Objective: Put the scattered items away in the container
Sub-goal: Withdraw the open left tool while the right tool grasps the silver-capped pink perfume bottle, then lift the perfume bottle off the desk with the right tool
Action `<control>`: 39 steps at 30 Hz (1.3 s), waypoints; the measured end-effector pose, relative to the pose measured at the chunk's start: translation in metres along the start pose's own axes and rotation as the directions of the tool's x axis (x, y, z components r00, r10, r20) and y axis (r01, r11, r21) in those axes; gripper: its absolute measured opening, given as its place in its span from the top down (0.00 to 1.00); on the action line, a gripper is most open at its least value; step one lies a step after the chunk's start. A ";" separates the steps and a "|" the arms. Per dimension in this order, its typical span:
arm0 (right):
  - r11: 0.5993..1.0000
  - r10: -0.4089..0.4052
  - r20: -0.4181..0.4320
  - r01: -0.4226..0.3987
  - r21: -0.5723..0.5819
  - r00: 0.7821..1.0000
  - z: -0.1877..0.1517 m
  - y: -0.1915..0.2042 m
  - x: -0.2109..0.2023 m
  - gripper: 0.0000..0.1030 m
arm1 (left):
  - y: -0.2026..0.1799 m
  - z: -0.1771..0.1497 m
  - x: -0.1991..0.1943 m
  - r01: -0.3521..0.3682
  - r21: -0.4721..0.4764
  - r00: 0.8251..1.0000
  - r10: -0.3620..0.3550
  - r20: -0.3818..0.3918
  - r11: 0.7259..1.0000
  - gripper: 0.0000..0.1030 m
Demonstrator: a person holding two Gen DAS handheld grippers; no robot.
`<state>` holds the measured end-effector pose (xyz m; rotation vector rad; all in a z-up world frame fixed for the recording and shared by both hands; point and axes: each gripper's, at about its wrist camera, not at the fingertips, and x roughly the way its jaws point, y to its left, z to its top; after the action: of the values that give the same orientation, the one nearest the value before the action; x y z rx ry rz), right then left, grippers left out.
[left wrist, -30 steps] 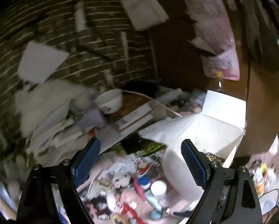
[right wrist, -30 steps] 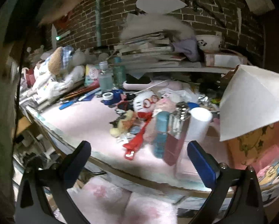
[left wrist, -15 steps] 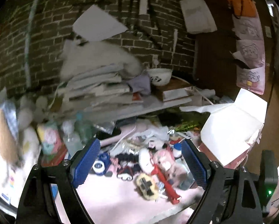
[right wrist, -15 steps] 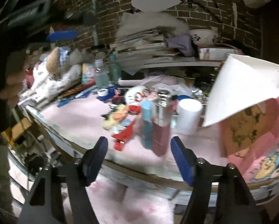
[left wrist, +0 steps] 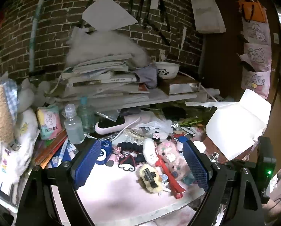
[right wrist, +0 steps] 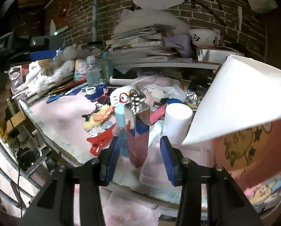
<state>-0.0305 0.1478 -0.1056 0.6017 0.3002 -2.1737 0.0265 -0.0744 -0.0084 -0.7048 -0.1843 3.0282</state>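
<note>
Step in hand: grasp phase. Right gripper point(right wrist: 139, 153) jaws are closing w/ a tall pink bottle point(right wrist: 138, 131) between them, pads not yet pressing. The bottle stands upright near the table's front edge, long axis vertical, dice-topped cap up, beside a blue tube point(right wrist: 121, 120). Left gripper point(left wrist: 140, 164) hovers w/ jaws wide apart, empty. Next, probably: clamp, lift straight, carry right to the open white box point(right wrist: 234, 101).
</note>
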 end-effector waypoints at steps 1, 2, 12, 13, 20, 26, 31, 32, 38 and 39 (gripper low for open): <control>1.000 0.008 0.001 -0.008 0.003 1.000 0.001 -0.001 0.000 0.69 | 0.001 0.000 0.000 -0.001 -0.001 1.000 0.001 -0.001 1.000 0.16; 1.000 0.018 0.003 -0.018 0.006 1.000 0.002 -0.001 0.000 0.72 | 0.001 -0.001 0.000 -0.002 -0.002 1.000 0.002 -0.002 1.000 0.16; 0.998 0.061 0.005 -0.061 0.015 0.998 0.002 0.000 0.003 0.80 | 0.003 -0.002 0.004 -0.012 -0.008 1.000 0.012 -0.019 1.000 0.16; 0.998 0.065 0.004 -0.065 0.021 0.998 0.002 -0.001 0.003 0.80 | 0.003 -0.002 0.004 -0.011 -0.010 1.000 0.010 -0.021 1.000 0.16; 0.998 0.048 0.025 -0.049 0.030 0.999 0.002 -0.001 -0.004 0.81 | -0.002 -0.004 0.006 -0.012 0.000 0.999 0.012 -0.030 1.000 0.16; 1.000 0.016 0.053 -0.016 -0.008 0.998 0.007 0.007 -0.013 0.81 | -0.006 -0.007 0.011 -0.011 0.001 0.999 0.011 -0.050 1.000 0.16; 0.996 -0.053 0.103 0.060 -0.068 0.993 0.015 0.017 -0.024 0.81 | -0.006 -0.009 0.012 -0.011 -0.002 0.998 0.011 -0.055 1.000 0.16; 0.996 -0.053 0.112 0.061 -0.072 0.992 0.016 0.018 -0.026 0.81 | -0.006 -0.009 0.012 -0.011 -0.004 0.998 0.011 -0.054 1.000 0.16; 0.994 -0.040 0.166 0.055 -0.091 0.985 0.035 0.025 -0.036 0.81 | -0.002 -0.011 0.012 0.000 -0.025 0.999 -0.002 -0.051 1.000 0.16; 0.995 -0.026 0.168 0.041 -0.089 0.985 0.037 0.026 -0.036 0.81 | -0.002 -0.011 0.012 0.000 -0.025 0.999 -0.001 -0.052 1.000 0.16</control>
<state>-0.0025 0.1406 -0.0549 0.3629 0.3206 -2.2132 0.0203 -0.0703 -0.0229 -0.7841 -0.2218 3.0087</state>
